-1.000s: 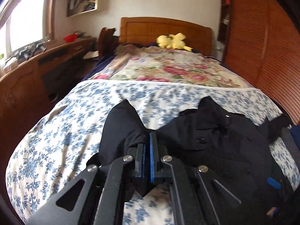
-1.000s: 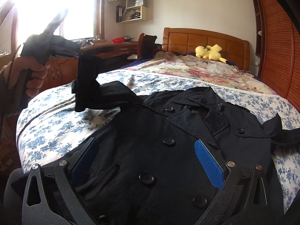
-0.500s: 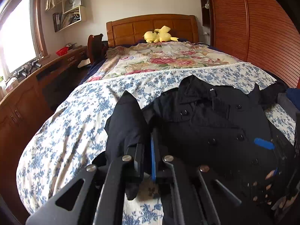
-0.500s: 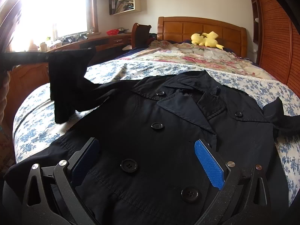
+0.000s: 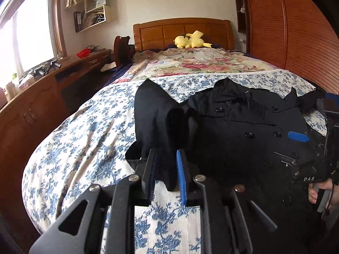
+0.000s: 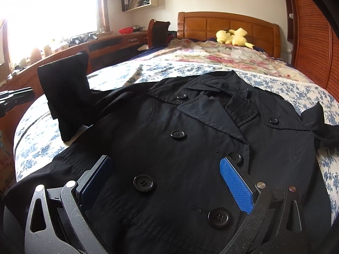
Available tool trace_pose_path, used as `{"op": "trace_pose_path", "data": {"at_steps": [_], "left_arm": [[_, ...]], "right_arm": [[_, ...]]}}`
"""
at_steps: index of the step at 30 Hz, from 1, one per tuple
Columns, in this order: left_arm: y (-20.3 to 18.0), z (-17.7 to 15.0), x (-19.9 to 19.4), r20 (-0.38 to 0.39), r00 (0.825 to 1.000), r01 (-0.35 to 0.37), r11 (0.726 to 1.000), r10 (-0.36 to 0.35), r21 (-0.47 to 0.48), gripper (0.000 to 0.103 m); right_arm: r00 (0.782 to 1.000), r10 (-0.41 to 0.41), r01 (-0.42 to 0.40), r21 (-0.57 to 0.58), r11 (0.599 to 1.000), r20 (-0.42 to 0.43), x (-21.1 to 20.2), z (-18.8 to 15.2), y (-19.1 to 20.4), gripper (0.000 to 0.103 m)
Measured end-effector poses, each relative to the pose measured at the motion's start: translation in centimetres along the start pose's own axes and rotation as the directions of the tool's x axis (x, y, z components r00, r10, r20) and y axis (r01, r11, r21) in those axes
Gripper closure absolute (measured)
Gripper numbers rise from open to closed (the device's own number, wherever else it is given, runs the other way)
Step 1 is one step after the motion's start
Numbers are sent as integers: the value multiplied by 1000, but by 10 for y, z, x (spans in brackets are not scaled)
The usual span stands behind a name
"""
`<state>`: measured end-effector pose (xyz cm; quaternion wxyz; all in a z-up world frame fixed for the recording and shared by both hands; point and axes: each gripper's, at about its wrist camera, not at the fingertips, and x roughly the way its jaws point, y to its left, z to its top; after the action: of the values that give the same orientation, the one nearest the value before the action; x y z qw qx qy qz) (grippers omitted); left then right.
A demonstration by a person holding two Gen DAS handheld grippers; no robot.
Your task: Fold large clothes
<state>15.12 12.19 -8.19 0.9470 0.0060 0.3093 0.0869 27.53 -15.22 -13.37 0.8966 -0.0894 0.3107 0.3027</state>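
A black double-breasted coat [image 5: 233, 127] lies face up on the bed, buttons showing [image 6: 190, 116]. Its left sleeve [image 5: 152, 114] is lifted and folded in toward the coat body, and it stands up at the left in the right wrist view [image 6: 63, 84]. My left gripper [image 5: 167, 154] has the sleeve's end between its blue pads. The jaws are opening, and a gap shows beside the cloth. My right gripper [image 6: 165, 160] hangs wide open just over the coat's buttoned front, with nothing clamped. Its blue pad [image 5: 297, 136] and the hand holding it [image 5: 322, 190] show at the right.
The bed [image 5: 89, 131] has a blue-flowered cover, with a floral quilt [image 5: 190, 63] and a yellow plush toy [image 5: 190, 41] by the wooden headboard. A wooden desk [image 5: 42, 89] and a chair [image 6: 159, 31] line the left side. A wardrobe [image 5: 296, 31] stands on the right.
The left gripper carried the sleeve rightward and down toward the coat body, and its jaws have parted from shut. The right gripper sank a little closer to the coat front.
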Motion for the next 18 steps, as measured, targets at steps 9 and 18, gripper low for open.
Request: {"op": "trace_pose_path", "data": {"at_steps": [9, 18], "left_arm": [[22, -17, -7, 13, 999, 29, 999, -29, -40, 78], [58, -31, -19, 21, 1000, 22, 994, -20, -111, 71]], "right_arm": [[999, -37, 36, -28, 999, -10, -3, 4, 9, 0], [1000, 22, -22, -82, 996, 5, -16, 40, 51, 0]]}}
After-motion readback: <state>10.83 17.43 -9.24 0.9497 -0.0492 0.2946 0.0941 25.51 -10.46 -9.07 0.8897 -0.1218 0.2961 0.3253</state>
